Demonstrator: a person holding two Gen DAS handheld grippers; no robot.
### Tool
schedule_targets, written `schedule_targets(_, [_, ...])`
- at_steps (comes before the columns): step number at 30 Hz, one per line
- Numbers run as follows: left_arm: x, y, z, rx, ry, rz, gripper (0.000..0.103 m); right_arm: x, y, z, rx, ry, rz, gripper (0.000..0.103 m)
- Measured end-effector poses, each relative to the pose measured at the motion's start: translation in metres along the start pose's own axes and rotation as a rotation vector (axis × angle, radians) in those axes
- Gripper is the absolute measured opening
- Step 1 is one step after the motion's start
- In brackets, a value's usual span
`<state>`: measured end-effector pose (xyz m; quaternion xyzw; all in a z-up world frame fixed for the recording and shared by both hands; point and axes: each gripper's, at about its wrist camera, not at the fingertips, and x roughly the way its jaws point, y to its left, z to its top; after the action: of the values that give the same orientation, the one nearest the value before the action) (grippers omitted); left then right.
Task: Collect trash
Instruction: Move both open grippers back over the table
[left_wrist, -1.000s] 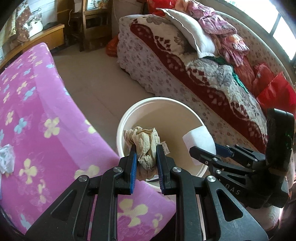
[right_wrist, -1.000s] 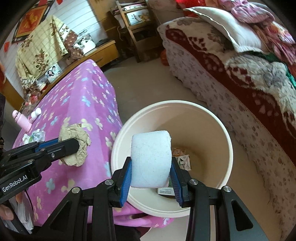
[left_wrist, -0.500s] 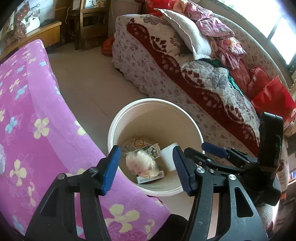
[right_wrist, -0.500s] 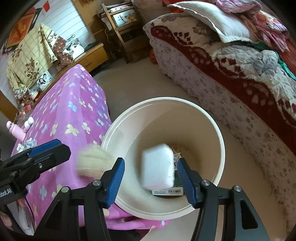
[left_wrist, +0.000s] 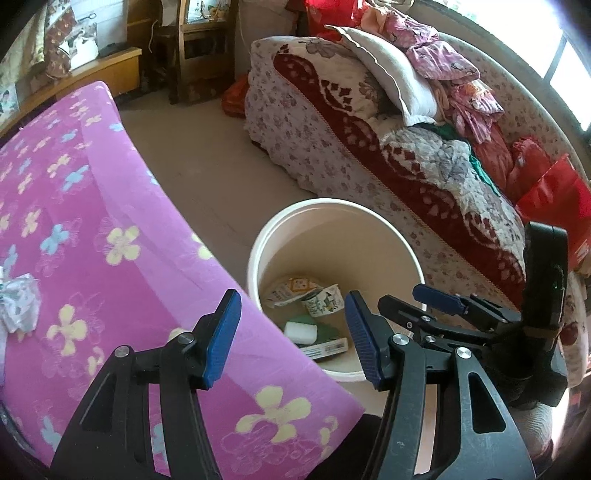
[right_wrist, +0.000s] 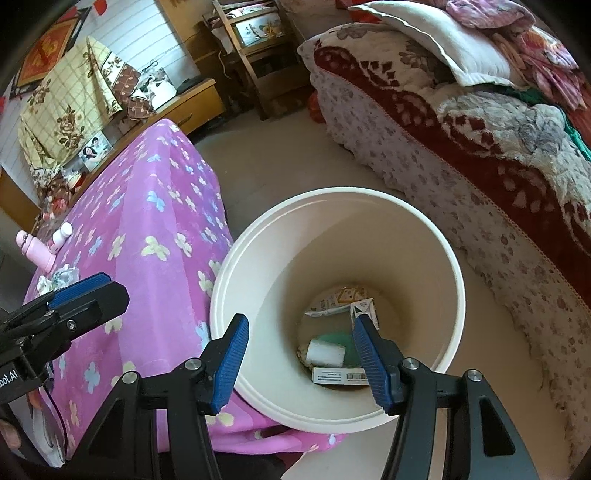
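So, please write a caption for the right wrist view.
Open right gripper above the cream bin holding dropped trash.

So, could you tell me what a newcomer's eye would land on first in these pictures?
Probably the pink flowered tablecloth filling the left side, and the cream waste bucket on the floor beside it, with cartons and a white foam block at its bottom. Next, the left gripper and right gripper, both open and empty, poised over the bucket, with a bed of heaped quilts behind.
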<state>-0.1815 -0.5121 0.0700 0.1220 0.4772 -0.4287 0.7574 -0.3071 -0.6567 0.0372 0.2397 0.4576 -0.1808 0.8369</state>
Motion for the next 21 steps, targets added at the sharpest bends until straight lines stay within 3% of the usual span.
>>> schedule_targets(11, [-0.030, 0.031, -0.013, -0.043, -0.056, 0.075, 0.057, -0.009, 0.032, 0.002, -0.044, -0.017, 0.022, 0.058])
schedule_targets(21, [-0.068, 0.073, -0.034, -0.117, -0.119, 0.151, 0.057, -0.012, 0.091, 0.001, -0.130, -0.028, 0.076, 0.061])
